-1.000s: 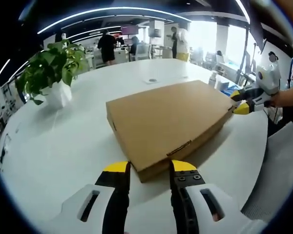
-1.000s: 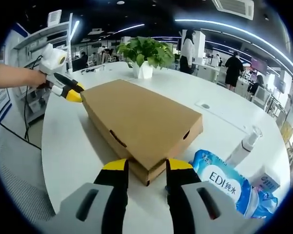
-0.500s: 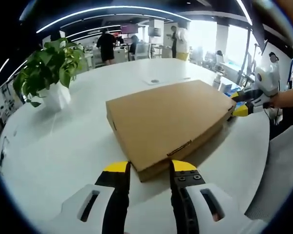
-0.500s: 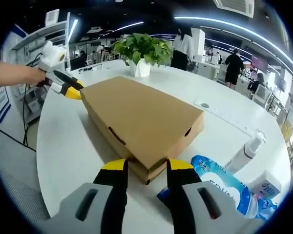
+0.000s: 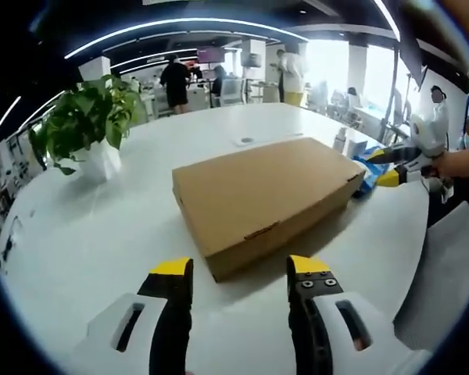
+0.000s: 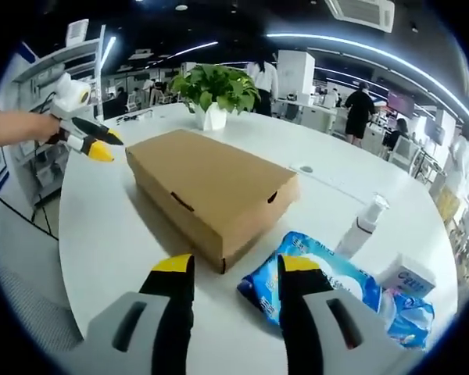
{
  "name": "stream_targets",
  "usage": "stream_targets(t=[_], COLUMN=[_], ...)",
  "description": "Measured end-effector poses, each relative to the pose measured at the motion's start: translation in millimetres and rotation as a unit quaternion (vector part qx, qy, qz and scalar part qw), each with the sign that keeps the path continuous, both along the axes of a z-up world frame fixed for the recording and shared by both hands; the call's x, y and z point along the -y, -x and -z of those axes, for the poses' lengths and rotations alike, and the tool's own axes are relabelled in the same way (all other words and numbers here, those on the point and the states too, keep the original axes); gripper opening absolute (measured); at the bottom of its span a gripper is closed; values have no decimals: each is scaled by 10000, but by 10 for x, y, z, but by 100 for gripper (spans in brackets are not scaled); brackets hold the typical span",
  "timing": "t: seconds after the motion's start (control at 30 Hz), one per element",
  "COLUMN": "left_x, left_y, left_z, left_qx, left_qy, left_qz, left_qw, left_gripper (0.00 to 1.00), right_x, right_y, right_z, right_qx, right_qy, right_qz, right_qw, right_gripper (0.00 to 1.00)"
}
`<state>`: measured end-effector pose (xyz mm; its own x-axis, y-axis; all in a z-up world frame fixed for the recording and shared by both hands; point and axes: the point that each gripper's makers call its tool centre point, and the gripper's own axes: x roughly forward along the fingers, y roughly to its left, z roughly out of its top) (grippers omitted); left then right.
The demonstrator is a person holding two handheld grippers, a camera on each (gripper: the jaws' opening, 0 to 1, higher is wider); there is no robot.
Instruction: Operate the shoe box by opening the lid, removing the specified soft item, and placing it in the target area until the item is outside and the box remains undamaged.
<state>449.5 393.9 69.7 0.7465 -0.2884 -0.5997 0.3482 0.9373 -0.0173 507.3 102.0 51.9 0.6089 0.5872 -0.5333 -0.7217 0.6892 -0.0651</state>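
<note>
Spanning both views, one white round tabletop (image 5: 78,258) carries one closed cardboard shoe box (image 5: 262,199), which lies flat near the middle with its lid still down, so the soft item inside is hidden and nothing has reached the target area yet. One potted plant (image 5: 86,125) stands on the tabletop well apart from the box, beyond its far left corner in the left gripper view. In the right gripper view one blue wet-wipe pack (image 6: 313,277) lies just beside the box's near end, with one pump bottle (image 6: 359,226) and one small white carton (image 6: 406,275) beyond it. The left claw (image 5: 238,273) is spread and empty, apart from the box's near corner; the right claw (image 6: 228,273) is likewise spread and empty, hovering off the opposite end, between the box and the wipe pack. From here the likely trouble is the lid: prying at a corner instead of the front tab could crease or tear the thin card, and lifting from one end alone could drag the light box across the smooth top into the wipe pack and bottle.
</note>
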Motion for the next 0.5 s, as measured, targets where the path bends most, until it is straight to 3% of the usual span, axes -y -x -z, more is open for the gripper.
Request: stream_targets(t=[0.37,0.5], left_x=[324,406], left_y=[475,634], left_z=[-213,-248], left_qx=[459,616], left_qy=[79,12], left_qz=[-95,-169], left_qw=[9989,9980], left_gripper=[63,73], right_x=[668,863], right_y=[305,465], right_z=[-161,-175], right_qx=[198,229], right_qy=[-113,-64], right_qz=[714,840], right_qw=[9972,9962], right_gripper=[57,63])
